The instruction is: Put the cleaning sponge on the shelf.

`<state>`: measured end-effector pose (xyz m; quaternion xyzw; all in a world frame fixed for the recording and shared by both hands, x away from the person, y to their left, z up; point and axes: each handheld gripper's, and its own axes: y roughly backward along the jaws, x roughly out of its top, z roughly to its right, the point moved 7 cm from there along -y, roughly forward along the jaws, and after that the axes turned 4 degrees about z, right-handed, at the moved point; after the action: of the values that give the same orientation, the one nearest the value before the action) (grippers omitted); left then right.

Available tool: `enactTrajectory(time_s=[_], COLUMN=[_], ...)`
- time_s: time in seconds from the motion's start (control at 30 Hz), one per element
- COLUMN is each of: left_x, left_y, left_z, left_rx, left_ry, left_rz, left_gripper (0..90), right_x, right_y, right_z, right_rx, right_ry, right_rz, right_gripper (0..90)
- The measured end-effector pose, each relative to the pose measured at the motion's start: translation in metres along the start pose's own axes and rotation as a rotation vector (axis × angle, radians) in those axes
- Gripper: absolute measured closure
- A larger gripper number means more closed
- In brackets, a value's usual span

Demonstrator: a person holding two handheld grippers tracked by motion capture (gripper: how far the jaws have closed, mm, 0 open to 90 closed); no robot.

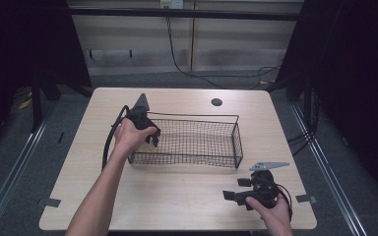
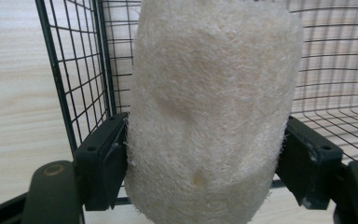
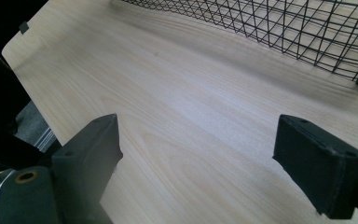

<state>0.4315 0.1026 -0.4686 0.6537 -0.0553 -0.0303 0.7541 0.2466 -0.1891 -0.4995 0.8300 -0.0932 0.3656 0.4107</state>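
We hold the loofah [image 2: 212, 116] clamped in our left tongs [image 1: 147, 133] over the wire basket's [image 1: 236, 140] left end, ready to drop it in, while our right tongs [image 1: 234, 195] wait agape below the basket's right corner.

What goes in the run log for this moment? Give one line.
left hand-held gripper: shut on loofah at wire basket left end | right hand-held gripper: open, nothing held, over table

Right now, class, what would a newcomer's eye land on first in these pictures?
Probably the pale loofah sponge, gripped upright by the left tongs at the left end of the black wire basket in the middle of the wooden table. Next, the right tongs, open above bare tabletop at the near right corner.
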Motion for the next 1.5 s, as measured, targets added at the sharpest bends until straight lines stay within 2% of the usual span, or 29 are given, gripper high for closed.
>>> enactTrajectory(time_s=[0.13,0.17,0.27,0.47,0.63,0.73,0.97,1.27,1.5], left_x=[0.0,0.0,0.0,-0.003,-0.004,-0.004,-0.003,-0.002,-0.002], left_y=[-0.004,-0.005,-0.009,-0.017,-0.02,-0.022,-0.027,-0.036,-0.042], left_z=[0.0,0.0,-0.002,-0.004,-0.003,-0.003,-0.004,-0.002,-0.001], left_rx=[0.022,0.017,0.027,0.044,0.057,0.065,0.07,0.111,0.118], left_ry=[0.017,0.018,0.043,0.051,0.061,0.081,0.074,0.061,0.064], left_rz=[0.002,-0.009,-0.013,-0.038,-0.037,-0.04,-0.049,-0.044,-0.045], left_gripper=[25.2,25.2,25.2,25.2,25.1,25.1,24.8,24.8,24.6], right_x=[0.0,0.0,0.0,0.0,0.0,-0.001,-0.001,-0.001,-0.001], right_y=[0.0,0.0,0.0,-0.001,-0.001,-0.002,-0.001,-0.001,-0.001], right_z=[0.001,0.0,0.0,0.0,0.0,-0.001,-0.001,-0.002,-0.002], right_rx=[-0.002,-0.001,0.001,0.002,0.003,0.005,0.008,0.009,0.011], right_ry=[-0.002,0.001,0.0,-0.001,-0.002,0.0,0.001,0.002,0.003], right_rz=[-0.003,-0.003,-0.005,-0.008,-0.008,-0.01,-0.009,-0.009,-0.009], right_gripper=[14.3,14.3,14.3,14.3,14.3,14.3,14.3,14.3,14.3])
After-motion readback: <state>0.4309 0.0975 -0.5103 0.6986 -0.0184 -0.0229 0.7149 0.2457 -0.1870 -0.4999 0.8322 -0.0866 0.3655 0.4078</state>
